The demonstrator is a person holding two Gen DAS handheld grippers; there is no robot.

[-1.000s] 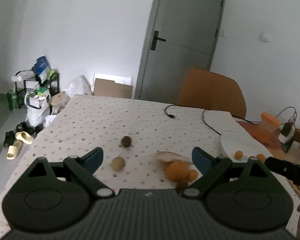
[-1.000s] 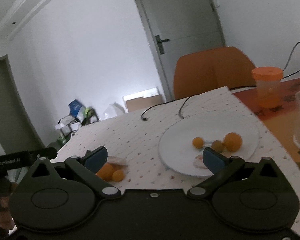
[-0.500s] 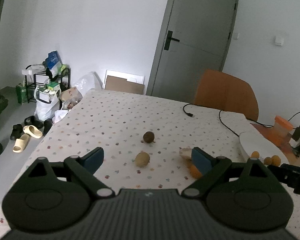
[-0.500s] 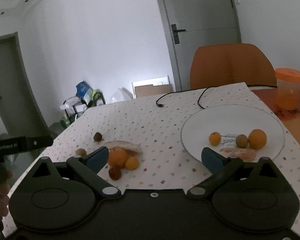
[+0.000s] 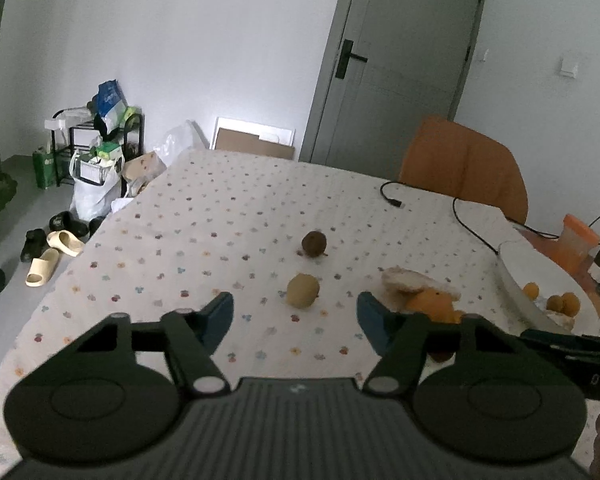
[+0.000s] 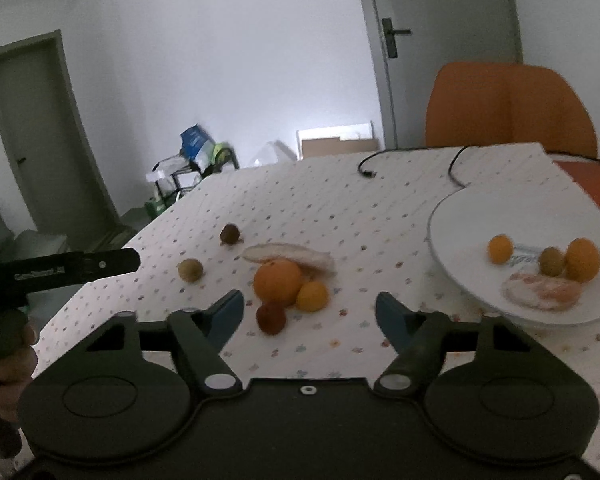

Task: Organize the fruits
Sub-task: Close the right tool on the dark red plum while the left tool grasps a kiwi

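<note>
Two grippers hang over the counter [image 6: 340, 208], both wide open and holding nothing. The right gripper [image 6: 310, 314] points at a big orange [image 6: 278, 282] with small fruits touching it, maybe its next pick. Some fruit sits on the white plate [image 6: 480, 216] already. The left gripper [image 5: 296, 316] faces a yellowish fruit [image 5: 303, 290].

On the table [image 6: 340, 200], a plate [image 6: 460, 216] sits at the right holding several fruits. Left of it a large orange [image 6: 278, 282] touches a smaller fruit [image 6: 312, 296], with a peel [image 6: 288, 256] behind. Two round fruits [image 6: 190, 269] lie further left.
</note>
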